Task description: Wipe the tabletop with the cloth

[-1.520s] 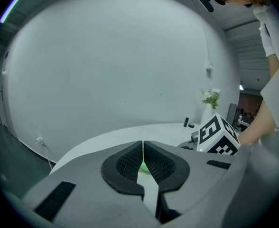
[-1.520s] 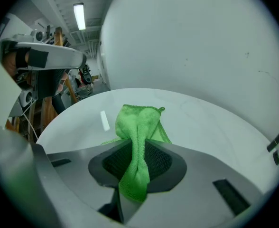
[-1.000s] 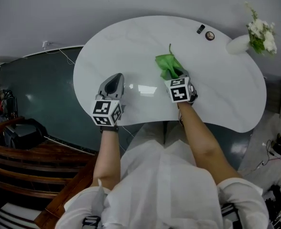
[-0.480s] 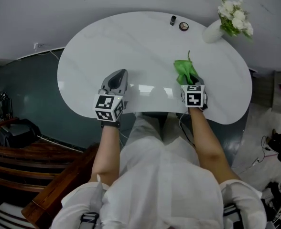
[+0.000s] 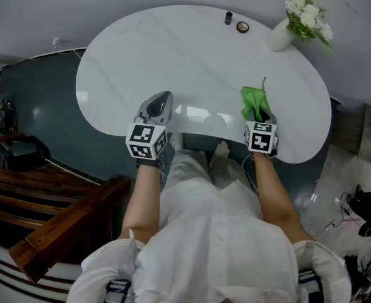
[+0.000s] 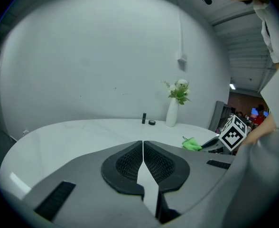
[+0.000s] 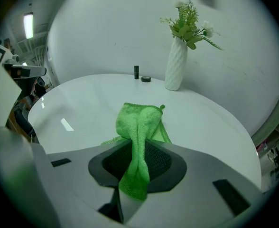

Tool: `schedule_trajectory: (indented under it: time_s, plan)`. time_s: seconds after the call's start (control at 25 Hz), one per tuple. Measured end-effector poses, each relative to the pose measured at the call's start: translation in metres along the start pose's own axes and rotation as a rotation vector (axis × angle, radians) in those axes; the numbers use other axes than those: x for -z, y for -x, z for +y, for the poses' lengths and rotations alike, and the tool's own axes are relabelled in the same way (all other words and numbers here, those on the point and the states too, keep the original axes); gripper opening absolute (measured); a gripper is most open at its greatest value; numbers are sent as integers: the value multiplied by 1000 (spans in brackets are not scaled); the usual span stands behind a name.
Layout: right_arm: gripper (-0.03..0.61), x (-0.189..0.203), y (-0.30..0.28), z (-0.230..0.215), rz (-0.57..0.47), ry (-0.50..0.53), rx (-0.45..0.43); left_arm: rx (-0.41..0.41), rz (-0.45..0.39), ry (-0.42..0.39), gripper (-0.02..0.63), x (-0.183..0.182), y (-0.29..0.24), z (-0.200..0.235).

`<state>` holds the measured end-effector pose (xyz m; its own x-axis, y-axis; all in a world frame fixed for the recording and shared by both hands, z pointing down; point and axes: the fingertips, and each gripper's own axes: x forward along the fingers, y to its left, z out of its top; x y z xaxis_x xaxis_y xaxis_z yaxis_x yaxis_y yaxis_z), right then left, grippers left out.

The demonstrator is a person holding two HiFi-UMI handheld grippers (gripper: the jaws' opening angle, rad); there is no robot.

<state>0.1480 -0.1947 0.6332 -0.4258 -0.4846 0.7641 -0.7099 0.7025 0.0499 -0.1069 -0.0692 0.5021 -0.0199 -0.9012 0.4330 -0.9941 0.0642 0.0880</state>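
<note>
At the near edge of the glossy white kidney-shaped tabletop [image 5: 173, 49], the grey left gripper [image 5: 162, 100] had its jaws pressed together on nothing, well apart from the cloth. Further right, the grey right gripper [image 7: 138, 158] was clamped on the bunched green microfibre cloth [image 7: 140, 120]. The cloth's long axis ran straight out from the fingers toward the far edge, its free end on the surface, so a wipe leftward over the bare top likely fell to that hand.
</note>
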Motion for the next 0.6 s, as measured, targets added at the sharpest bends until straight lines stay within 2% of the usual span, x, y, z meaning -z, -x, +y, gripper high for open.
schedule_trajectory:
  time_s: [0.36, 0.6]
  plan:
    - [69, -5, -3, 33, 1, -75, 55, -33, 16, 23, 20, 18, 31, 37]
    - [69, -24, -12, 98, 2, -79, 63, -32, 12, 37, 20, 27, 62, 85]
